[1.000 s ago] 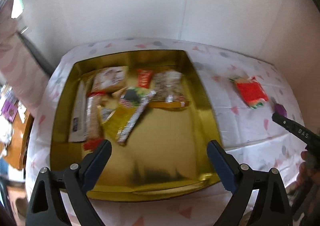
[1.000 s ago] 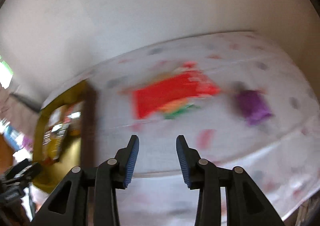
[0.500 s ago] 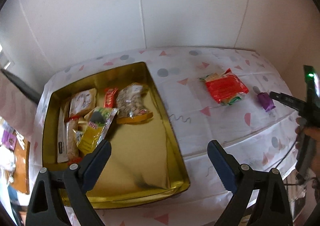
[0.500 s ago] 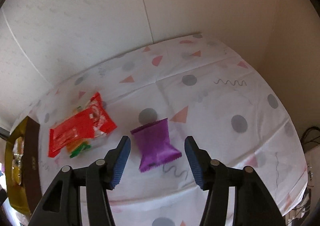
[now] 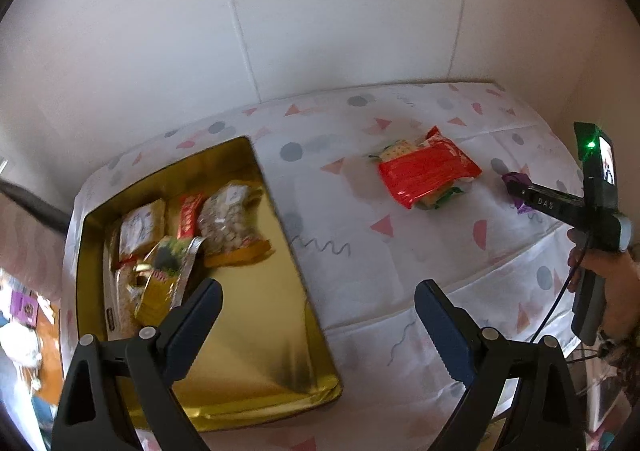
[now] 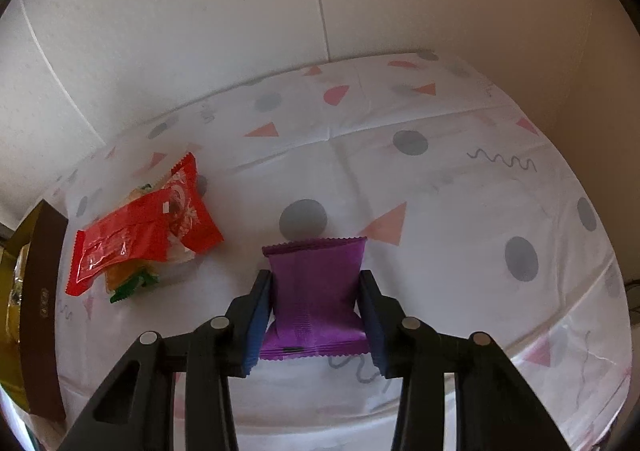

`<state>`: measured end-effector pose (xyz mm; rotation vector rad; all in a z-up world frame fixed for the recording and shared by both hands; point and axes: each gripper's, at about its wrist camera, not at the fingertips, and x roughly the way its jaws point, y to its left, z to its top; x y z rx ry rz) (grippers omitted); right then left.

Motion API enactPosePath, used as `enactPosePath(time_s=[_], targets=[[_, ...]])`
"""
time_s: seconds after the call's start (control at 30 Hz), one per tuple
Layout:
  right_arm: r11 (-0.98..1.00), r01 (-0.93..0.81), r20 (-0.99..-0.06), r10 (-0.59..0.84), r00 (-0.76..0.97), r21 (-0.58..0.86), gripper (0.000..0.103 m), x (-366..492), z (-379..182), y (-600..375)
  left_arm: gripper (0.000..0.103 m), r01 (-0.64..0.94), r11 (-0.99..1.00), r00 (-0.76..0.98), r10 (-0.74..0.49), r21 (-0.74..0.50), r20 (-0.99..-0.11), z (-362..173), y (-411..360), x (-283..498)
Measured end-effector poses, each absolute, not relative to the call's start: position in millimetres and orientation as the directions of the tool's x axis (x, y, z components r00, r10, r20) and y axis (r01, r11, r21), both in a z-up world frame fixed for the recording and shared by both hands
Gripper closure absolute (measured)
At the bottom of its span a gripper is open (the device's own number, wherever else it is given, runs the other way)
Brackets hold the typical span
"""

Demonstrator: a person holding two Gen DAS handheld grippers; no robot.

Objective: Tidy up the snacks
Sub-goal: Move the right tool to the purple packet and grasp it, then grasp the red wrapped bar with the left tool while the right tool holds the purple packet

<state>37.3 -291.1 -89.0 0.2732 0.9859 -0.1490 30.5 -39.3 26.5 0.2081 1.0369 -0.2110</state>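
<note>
Most of the sorting looks done: the gold tin (image 5: 280, 335) already holds a cluster of snacks at its far left end, among them a clear bag of nuts (image 5: 232, 221), a small red bar (image 5: 188, 213), a pale packet (image 5: 142, 227) and a yellow-and-green packet (image 5: 166, 275), while the near half of the tin is bare. Two lots remain on the patterned tablecloth (image 6: 440, 179), well apart from the tin: a red packet (image 6: 140, 235) lying on top of an orange-and-green one (image 6: 128, 279), and a purple packet (image 6: 316, 291) further right. By my reading the purple packet is the one in hand now, with the red pile left after it. The right tongs (image 6: 314, 315) have their blue pads against both long sides of the purple packet, pinching its middle so the wrapper narrows there; the packet appears to lie on the cloth, not yet lifted, though whether the squeeze is firm I cannot tell. The left tongs (image 5: 318, 325) stand wide apart and hold nothing, hovering above the near edge of the tin and the cloth beside it, touching neither. In the left view the right tool reaches in from the right edge with only a sliver of purple showing at its tip.
</note>
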Motion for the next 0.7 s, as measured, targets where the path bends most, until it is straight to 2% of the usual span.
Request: enactPosePath(time_s=[0.3,0.5,0.7], targets=[[0.953,0.242,-0.803,0.002,0.596,0.182,0.061,30,-93,-292,0.006,0.379,0.916,0.482,-0.077,0.129,-0.873,12,-91,75],[0.957,0.229,-0.79,-0.001,0.613,0.176,0.061,30,-96,-291,0.006,0.467,0.857,0.481,-0.037,0.219,-0.876,-7,-135,115],[0.965,0.208,-0.771,-0.008,0.637,0.162,0.06,27,-98,-289,0.006,0.506,0.828,0.483,-0.04,0.241,-0.875,-20,-160,136]])
